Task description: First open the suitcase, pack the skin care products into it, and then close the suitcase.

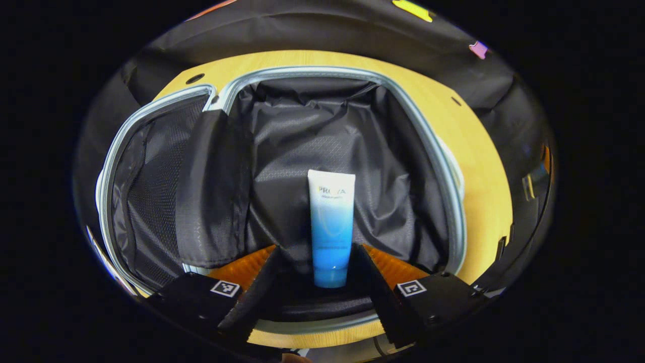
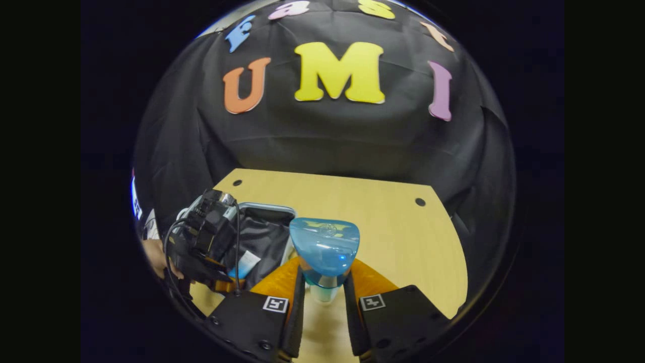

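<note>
The wooden table (image 2: 403,237) is seen ahead of the right gripper (image 2: 322,297) and beneath it, with the black cloth wall behind; in the left gripper view the same table (image 1: 484,166) is seen as a pale border around the suitcase.

The suitcase (image 1: 443,176) is laid open flat on the table directly ahead of the left gripper (image 1: 322,275); its main half, lined in crumpled dark fabric, is spread in front of and between the fingers, while the lid half (image 1: 146,191) (lined in mesh, with a dark fabric flap along its inner edge) is folded out to the left of the fingers; a light grey zipper edge is traced around both halves. In the right gripper view the suitcase (image 2: 267,227) is seen ahead and to the left of the fingers, partly hidden by the left gripper (image 2: 206,242), which is held over it by a hand (image 2: 153,257).

A white-and-blue tube (image 1: 331,227) is seen standing cap-down between the left gripper's fingers, inside the main half; the fingers are spread wide and stand clear of the tube on both sides, so nothing is gripped; the same tube (image 2: 245,264) is glimpsed just below the left gripper in the right gripper view.

A blue bottle (image 2: 325,249) is clamped at its neck between the right gripper's fingers, which are drawn in against it; its rounded body is held above the table, just right of the suitcase.
</note>
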`<state>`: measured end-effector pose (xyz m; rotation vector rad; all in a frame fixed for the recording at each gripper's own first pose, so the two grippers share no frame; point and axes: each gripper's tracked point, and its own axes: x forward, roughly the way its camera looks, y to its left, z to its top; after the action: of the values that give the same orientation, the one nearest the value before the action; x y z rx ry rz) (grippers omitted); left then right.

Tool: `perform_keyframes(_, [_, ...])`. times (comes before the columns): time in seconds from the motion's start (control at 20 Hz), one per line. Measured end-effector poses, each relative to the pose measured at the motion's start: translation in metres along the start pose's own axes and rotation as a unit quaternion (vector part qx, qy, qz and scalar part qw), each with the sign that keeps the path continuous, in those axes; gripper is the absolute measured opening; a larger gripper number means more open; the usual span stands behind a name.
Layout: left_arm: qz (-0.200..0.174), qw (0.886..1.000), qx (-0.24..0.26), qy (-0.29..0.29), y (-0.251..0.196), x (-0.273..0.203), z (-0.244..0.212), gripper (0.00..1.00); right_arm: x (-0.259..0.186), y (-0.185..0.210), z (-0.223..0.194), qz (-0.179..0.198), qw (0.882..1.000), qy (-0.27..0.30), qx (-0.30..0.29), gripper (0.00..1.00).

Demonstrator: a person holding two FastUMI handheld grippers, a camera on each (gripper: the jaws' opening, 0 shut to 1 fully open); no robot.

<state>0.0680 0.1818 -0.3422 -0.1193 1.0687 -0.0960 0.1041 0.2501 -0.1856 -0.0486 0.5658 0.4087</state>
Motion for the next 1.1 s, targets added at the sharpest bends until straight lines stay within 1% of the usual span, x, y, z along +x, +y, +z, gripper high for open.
perform_keyframes(0.1, [-0.008, 0.999, 0.004, -0.043, 0.004, -0.018, 0.006, 0.98, 0.007, 0.027, -0.001, 0.023, 1.0, 0.01, -0.014, 0.35])
perform_keyframes(0.15, [-0.005, 0.997, 0.007, -0.071, 0.008, -0.031, 0.01, 0.99, 0.011, 0.043, -0.003, 0.04, 0.999, 0.02, -0.018, 0.35])
perform_keyframes(0.25, [-0.007, 0.991, 0.019, -0.13, 0.018, -0.063, 0.017, 0.99, 0.02, 0.074, -0.012, 0.068, 0.996, 0.042, -0.025, 0.33])
perform_keyframes(0.3, [-0.008, 0.987, 0.024, -0.162, 0.023, -0.08, 0.02, 0.99, 0.029, 0.087, -0.018, 0.076, 0.995, 0.057, -0.026, 0.35])
perform_keyframes(0.35, [-0.004, 0.982, 0.026, -0.188, 0.032, -0.094, 0.018, 0.99, 0.038, 0.099, -0.028, 0.082, 0.993, 0.077, -0.027, 0.33])
perform_keyframes(0.4, [0.001, 0.977, 0.026, -0.213, 0.042, -0.108, 0.018, 0.99, 0.046, 0.11, -0.039, 0.083, 0.991, 0.098, -0.021, 0.35])
perform_keyframes(0.55, [0.033, 0.963, 0.017, -0.266, 0.076, -0.134, 0.01, 0.99, 0.067, 0.137, -0.07, 0.087, 0.982, 0.164, 0.017, 0.35])
perform_keyframes(0.65, [0.049, 0.958, -0.008, -0.281, 0.104, -0.142, -0.001, 0.99, 0.079, 0.148, -0.091, 0.079, 0.976, 0.199, 0.028, 0.35])
perform_keyframes(0.8, [0.098, 0.955, -0.063, -0.275, 0.169, -0.145, -0.023, 0.99, 0.089, 0.15, -0.116, 0.062, 0.967, 0.245, 0.033, 0.35])
perform_keyframes(0.85, [0.11, 0.951, -0.088, -0.275, 0.194, -0.15, -0.03, 0.99, 0.093, 0.149, -0.122, 0.054, 0.965, 0.254, 0.035, 0.35])
perform_keyframes(0.9, [0.112, 0.948, -0.115, -0.277, 0.214, -0.154, -0.036, 0.99, 0.097, 0.146, -0.126, 0.046, 0.964, 0.261, 0.036, 0.32])
perform_keyframes(0.95, [0.119, 0.943, -0.14, -0.279, 0.236, -0.159, -0.042, 0.99, 0.1, 0.145, -0.125, 0.041, 0.963, 0.262, 0.042, 0.35])
perform_keyframes(1.05, [0.133, 0.933, -0.191, -0.275, 0.276, -0.161, -0.053, 0.99, 0.108, 0.145, -0.125, 0.032, 0.963, 0.263, 0.052, 0.35])
perform_keyframes(1.1, [0.138, 0.926, -0.214, -0.278, 0.293, -0.163, -0.055, 0.99, 0.113, 0.146, -0.124, 0.028, 0.962, 0.266, 0.055, 0.36])
